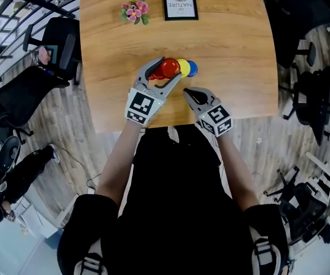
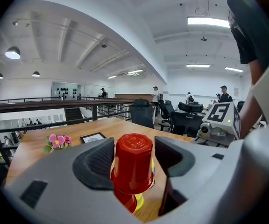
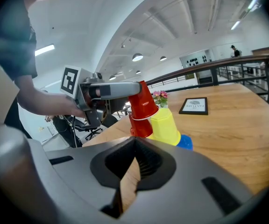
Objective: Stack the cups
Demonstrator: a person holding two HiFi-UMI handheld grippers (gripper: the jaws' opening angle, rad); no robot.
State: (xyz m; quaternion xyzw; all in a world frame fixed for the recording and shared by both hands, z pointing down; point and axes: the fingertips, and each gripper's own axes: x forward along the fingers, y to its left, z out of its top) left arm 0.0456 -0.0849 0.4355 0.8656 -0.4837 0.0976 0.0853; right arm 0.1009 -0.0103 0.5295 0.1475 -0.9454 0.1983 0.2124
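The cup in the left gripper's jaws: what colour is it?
A red cup, clearest in the left gripper view.

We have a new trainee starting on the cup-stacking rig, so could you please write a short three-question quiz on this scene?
1. True or false: the right gripper holds a cup.
2. Which cup is clamped in the left gripper? A. blue B. red C. yellow
3. In the head view, what lies on the table to the left of the framed picture?

Key:
1. False: its jaws are shut on nothing.
2. B: the red cup, held upside down above a second red cup.
3. The pink flowers.
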